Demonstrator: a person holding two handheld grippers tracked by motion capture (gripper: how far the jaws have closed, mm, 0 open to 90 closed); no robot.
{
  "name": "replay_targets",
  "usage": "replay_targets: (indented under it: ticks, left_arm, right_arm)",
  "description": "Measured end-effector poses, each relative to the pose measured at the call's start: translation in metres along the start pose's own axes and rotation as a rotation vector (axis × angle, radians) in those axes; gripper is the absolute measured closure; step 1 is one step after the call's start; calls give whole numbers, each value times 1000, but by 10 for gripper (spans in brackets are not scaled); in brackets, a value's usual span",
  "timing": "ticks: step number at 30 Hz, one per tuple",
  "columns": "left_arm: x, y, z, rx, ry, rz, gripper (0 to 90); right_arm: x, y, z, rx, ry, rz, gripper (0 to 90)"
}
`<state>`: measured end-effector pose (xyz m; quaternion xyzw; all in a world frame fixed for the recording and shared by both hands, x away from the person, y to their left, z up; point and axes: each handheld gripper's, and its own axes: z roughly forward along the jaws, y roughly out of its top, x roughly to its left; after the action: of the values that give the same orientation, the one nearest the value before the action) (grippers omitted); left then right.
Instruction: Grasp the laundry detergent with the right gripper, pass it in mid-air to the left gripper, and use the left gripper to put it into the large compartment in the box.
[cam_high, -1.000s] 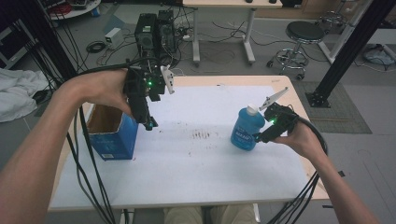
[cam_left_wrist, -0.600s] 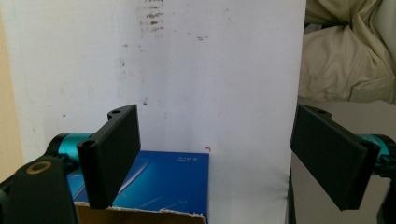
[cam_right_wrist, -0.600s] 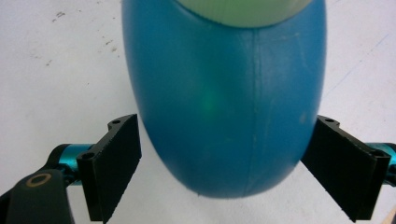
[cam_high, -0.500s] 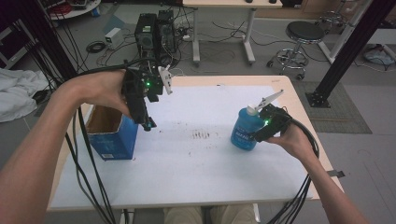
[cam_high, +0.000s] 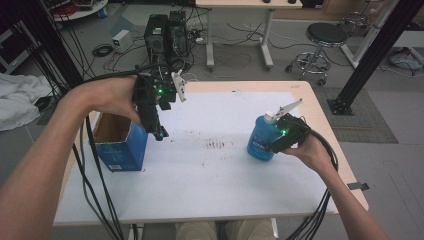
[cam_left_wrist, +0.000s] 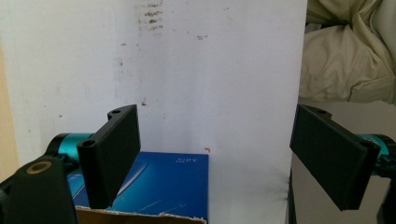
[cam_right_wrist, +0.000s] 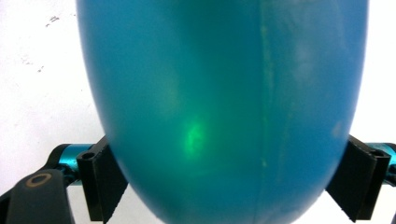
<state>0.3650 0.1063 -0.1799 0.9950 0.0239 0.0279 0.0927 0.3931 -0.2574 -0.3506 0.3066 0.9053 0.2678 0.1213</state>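
A blue bottle (cam_high: 260, 139) with a white cap stands upright on the white table top (cam_high: 200, 175) at the right. My right gripper (cam_high: 274, 145) is open, and its jaws reach around the bottle's lower body from the right. In the right gripper view the bottle (cam_right_wrist: 219, 93) sits between the two black pads (cam_right_wrist: 105, 182), which lie against or very near its sides. My left gripper (cam_high: 160, 131) hangs open above the table, just right of an open blue cardboard box (cam_high: 122, 150). In the left gripper view that gripper (cam_left_wrist: 219, 158) has nothing between its jaws, and the box (cam_left_wrist: 154, 182) lies below.
Dark smudges (cam_high: 215, 145) mark the middle of the white sheet. Black cables (cam_high: 95, 165) trail from the left gripper past the box and off the front edge. Beyond the table's far edge are computer towers (cam_high: 165, 30) and a stool (cam_high: 325, 37).
My right gripper has slid left from beside the bottle until its jaws flank it. The left gripper has shifted only slightly.
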Motion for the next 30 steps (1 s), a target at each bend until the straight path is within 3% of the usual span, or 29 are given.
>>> replay_targets:
  ticks: [16,17,25,30]
  left_arm:
    - [1,-2,3,-4,-5,-8,163]
    - [1,-2,3,-4,-5,-8,163]
    - [2,-3,5,-6,-7,-9,163]
    - [2,-5,6,-7,-8,-13,163]
  right_arm:
    - [0,-1,6,-19,27,6,130]
    - [0,-1,6,-19,28,8,167]
    - [0,-2,7,-29,36,11,175]
    - [1,-2,5,-50,28,5,231]
